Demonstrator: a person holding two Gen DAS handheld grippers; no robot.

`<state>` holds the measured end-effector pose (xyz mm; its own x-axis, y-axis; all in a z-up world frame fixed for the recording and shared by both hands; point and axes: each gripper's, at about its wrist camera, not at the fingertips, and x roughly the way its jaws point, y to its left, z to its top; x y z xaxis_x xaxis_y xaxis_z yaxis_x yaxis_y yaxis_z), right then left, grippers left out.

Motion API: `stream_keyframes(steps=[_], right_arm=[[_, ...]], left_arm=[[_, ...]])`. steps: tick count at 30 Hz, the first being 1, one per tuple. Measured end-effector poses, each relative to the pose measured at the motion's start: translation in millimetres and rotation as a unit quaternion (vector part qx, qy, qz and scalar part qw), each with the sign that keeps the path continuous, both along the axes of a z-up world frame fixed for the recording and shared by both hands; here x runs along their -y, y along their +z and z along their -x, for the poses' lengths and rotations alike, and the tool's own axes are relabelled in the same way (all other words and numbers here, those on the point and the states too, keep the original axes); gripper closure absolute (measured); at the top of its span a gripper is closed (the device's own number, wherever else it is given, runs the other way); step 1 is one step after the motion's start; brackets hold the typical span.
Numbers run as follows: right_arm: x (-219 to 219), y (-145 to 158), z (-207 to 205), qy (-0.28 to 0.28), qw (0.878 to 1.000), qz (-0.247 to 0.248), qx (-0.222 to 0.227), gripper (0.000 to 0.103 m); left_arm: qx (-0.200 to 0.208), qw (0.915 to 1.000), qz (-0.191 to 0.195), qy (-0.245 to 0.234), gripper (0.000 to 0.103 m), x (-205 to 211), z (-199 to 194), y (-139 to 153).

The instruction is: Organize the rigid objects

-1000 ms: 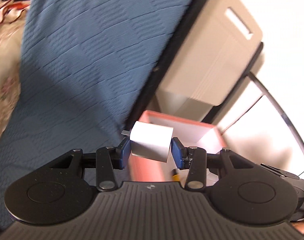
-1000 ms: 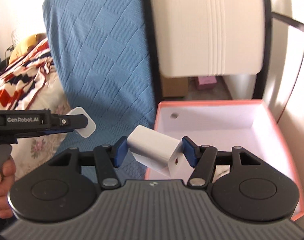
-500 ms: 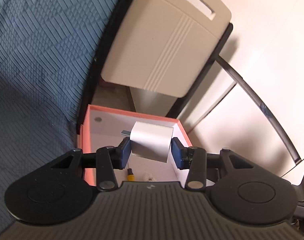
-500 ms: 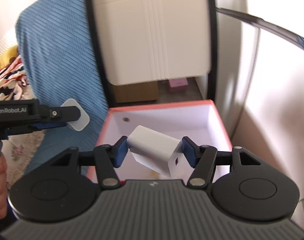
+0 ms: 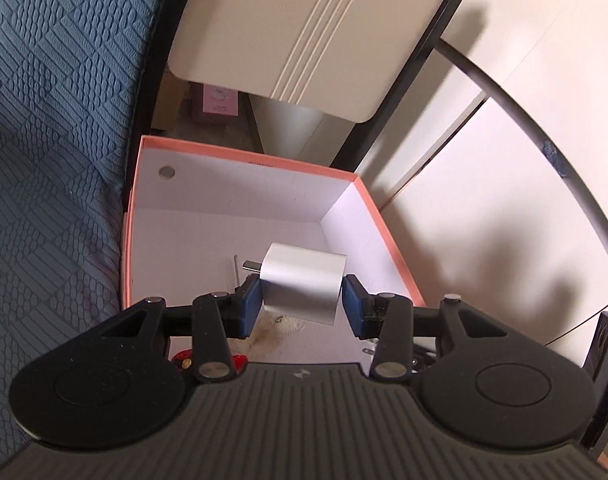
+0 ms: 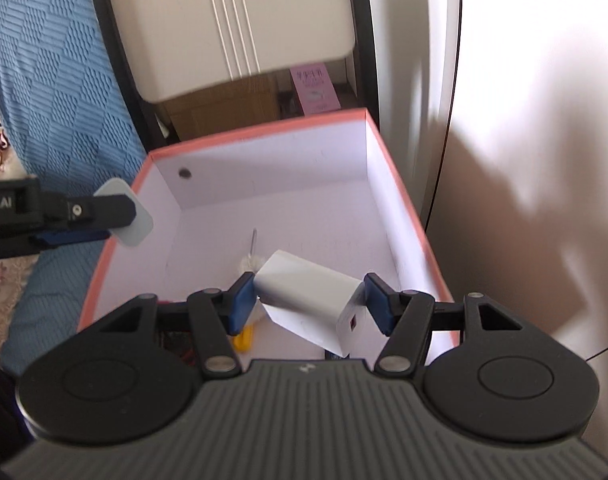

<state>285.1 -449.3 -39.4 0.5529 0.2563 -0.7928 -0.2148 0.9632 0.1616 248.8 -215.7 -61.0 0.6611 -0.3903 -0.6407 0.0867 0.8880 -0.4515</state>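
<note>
While the pink-rimmed box sits open below, the right gripper pinches a tilted white charger above it, and the left gripper clamps a smaller white adapter over it.

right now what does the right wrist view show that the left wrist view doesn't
Only the right wrist view: the left tool from the side, carrying a small white charger, the right tool clamped on a larger white charger, and a yellow item in the box. Only the left wrist view: the small charger's metal plug and a red item. Both: the open pink box, blue textured cover and pink carton behind.
</note>
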Motion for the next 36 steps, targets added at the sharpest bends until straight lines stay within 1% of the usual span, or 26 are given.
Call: stream_keyframes(steps=[3,8,11,14,16,18,21,26,28,31,36], right_arm=[[1,-11,-1,-0.002,1.000,0.004,-0.011,0.041],[-1,-27,-4,-0.010,0.999,0.006,-0.034,0.041],[0,-29,-3,-0.018,0.999,0.003,-0.043,0.041],[-6,-33,-1,-0.014,0.999,0.011,-0.045,0.041],[-10,-32,1,-0.007,0.999,0.007,-0.042,0.043],[-11,-30,2,-0.010,0.999,0.007,-0.044,0.043],[-8,-25,4,-0.021,0.999,0.004,-0.049,0.041],[-2,1,12,-0.027,0.999,-0.005,-0.026,0.041],[0,18,17,-0.032,0.999,-0.011,-0.010,0.041],[3,46,24,-0.038,0.999,-0.021,0.017,0.041],[-3,92,50,-0.035,0.997,-0.032,0.060,0.041]], left_arm=[[-0.009,0.9999,0.003,0.004,0.053,-2,-3,-9],[-0.016,0.9998,-0.012,-0.001,0.053,0,-7,-15],[-0.019,0.9998,-0.008,-0.008,0.053,0,-9,-17],[-0.015,0.9997,-0.019,-0.011,0.053,-1,-9,-16],[-0.013,0.9997,-0.021,-0.008,0.053,-4,-7,-14],[-0.017,0.9996,-0.020,-0.008,0.053,-7,-4,-14],[-0.009,0.9998,-0.016,-0.004,0.052,-11,3,-8],[0.008,0.9997,-0.022,-0.004,0.052,-15,16,11],[0.022,0.9995,-0.023,-0.004,0.052,-17,24,25],[0.054,0.9977,-0.039,-0.003,0.052,-20,40,49],[0.086,0.9957,-0.032,-0.003,0.052,-34,66,87]])
